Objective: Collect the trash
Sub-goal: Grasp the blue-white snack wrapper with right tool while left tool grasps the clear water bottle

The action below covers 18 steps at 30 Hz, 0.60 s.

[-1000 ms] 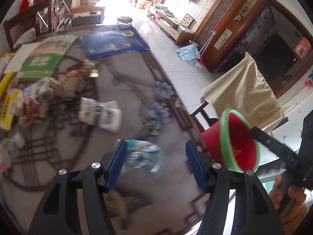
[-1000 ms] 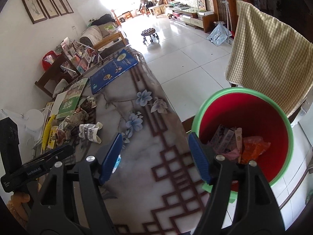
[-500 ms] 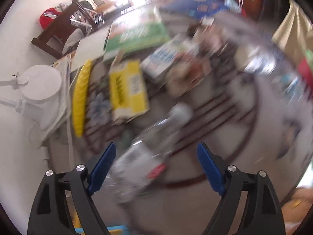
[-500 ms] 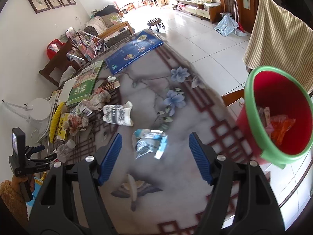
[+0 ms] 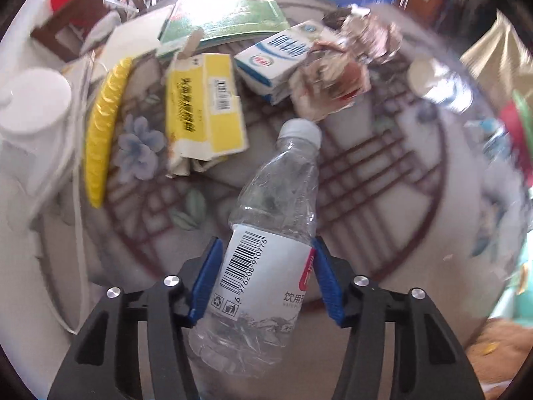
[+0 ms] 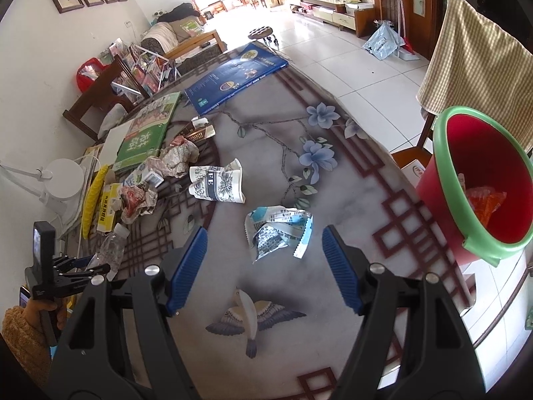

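Observation:
A clear plastic bottle [image 5: 276,193] with a white cap lies on the patterned table [image 6: 349,216]. My left gripper [image 5: 266,243] points down at it. The jaws are closing, and both blue pads touch the sides of its white label. In the right wrist view this gripper [image 6: 90,266] and the bottle [image 6: 111,246] sit at the table's left end. My right gripper [image 6: 264,233] is open and widening slightly, with nothing between its fingers. A crumpled blue-white wrapper [image 6: 276,230] lies just past them. The red bucket [image 6: 479,180] with a green rim holds trash at the right.
More trash lies around: a yellow box [image 5: 203,106], a blue-white carton [image 5: 279,56], crumpled paper [image 5: 329,80] and a flattened paper cup [image 6: 216,183]. A green book [image 6: 146,133] and a blue book [image 6: 233,80] lie further back. A white lamp [image 6: 63,180] stands left, a cloth-draped chair [image 6: 473,66] right.
My left gripper swung from beside the bucket to the table's left end, came down over the bottle and closed its jaws onto it. My right gripper moved left from the bucket to the wrapper.

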Motion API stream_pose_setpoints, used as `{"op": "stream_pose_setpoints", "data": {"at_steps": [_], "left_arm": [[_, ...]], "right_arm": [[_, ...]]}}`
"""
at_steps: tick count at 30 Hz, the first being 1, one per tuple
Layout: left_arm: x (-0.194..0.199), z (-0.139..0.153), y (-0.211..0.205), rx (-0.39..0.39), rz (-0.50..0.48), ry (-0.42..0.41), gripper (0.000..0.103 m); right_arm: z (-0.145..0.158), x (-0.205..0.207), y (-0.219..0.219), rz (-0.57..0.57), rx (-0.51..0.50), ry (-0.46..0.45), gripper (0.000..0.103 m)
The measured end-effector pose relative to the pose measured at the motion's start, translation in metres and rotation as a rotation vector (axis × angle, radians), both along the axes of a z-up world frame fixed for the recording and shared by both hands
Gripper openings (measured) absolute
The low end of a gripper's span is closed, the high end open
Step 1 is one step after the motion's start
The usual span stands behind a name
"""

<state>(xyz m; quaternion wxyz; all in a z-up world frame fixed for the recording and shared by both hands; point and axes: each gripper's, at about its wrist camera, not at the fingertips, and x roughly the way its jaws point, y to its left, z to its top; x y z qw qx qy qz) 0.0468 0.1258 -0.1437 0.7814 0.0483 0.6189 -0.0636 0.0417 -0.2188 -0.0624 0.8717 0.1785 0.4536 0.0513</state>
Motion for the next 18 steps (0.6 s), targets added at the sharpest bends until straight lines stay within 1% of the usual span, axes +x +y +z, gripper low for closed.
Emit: {"op": "stream_pose_setpoints", "data": {"at_steps": [3,6,9,11,13,15,16,17,18], "left_arm": [[-0.01,0.004,-0.009,-0.081,0.032,-0.005,0.048],[-0.019,0.004,-0.019,-0.145,0.083,0.0,0.048],[-0.024,-0.001,-0.026,-0.186,0.123,0.014,0.048],[-0.028,0.0,-0.031,-0.195,0.134,0.012,0.049],[-0.029,-0.001,-0.032,-0.202,0.135,0.015,0.05],[-0.029,-0.003,-0.034,-0.233,0.123,0.021,0.063],[-0.03,-0.001,-0.035,-0.239,0.119,0.018,0.066],[-0.031,0.001,-0.037,-0.239,0.115,0.014,0.069],[-0.032,0.002,-0.038,-0.238,0.111,0.01,0.069]], "right_arm": [[-0.013,0.009,0.006,0.014,-0.035,0.039,0.071],[-0.029,0.022,0.012,0.021,-0.041,0.079,0.071],[-0.047,0.037,0.016,0.004,-0.032,0.119,0.071],[-0.06,0.048,0.016,-0.015,-0.017,0.158,0.071],[-0.073,0.058,0.019,-0.029,-0.032,0.191,0.071],[-0.086,0.067,0.022,-0.031,-0.029,0.226,0.071],[-0.09,0.07,0.023,-0.029,-0.027,0.235,0.071],[-0.094,0.073,0.027,-0.015,-0.029,0.249,0.063],[-0.097,0.075,0.032,0.006,-0.029,0.266,0.056]]}}
